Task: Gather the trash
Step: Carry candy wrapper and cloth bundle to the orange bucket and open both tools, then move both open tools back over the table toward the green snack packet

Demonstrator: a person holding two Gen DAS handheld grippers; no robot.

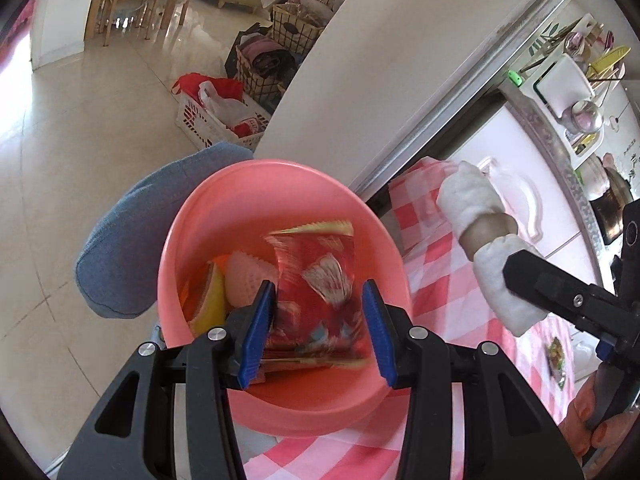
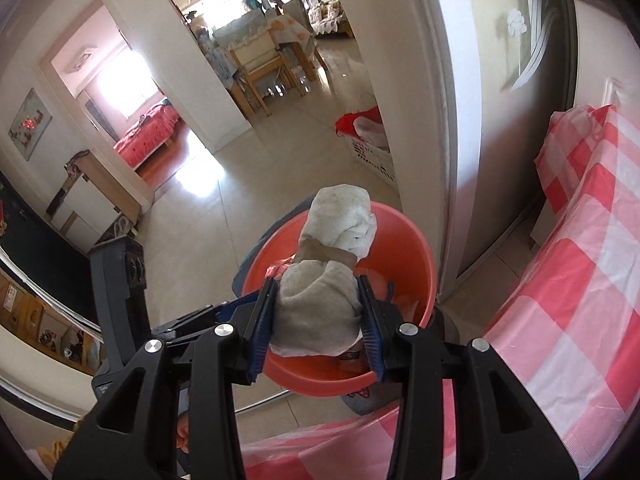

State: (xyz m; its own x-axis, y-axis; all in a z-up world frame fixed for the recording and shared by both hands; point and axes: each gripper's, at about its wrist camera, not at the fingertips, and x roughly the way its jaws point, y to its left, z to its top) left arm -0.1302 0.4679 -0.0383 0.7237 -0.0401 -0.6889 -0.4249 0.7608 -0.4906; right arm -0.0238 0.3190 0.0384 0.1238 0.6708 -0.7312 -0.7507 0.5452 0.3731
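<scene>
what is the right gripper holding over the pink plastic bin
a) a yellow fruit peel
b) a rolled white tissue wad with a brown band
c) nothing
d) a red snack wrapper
b: the right gripper is clamped on the rolled white tissue wad with a brown band above the pink plastic bin; the red wrapper is at the other gripper.

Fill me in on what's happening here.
A person is collecting trash with two handheld grippers. The right gripper holds a white paper wad over the pink bin. The left gripper is above the bin, a blurred red wrapper between its fingers; whether they grip it is unclear. Other scraps already lie inside.
</scene>
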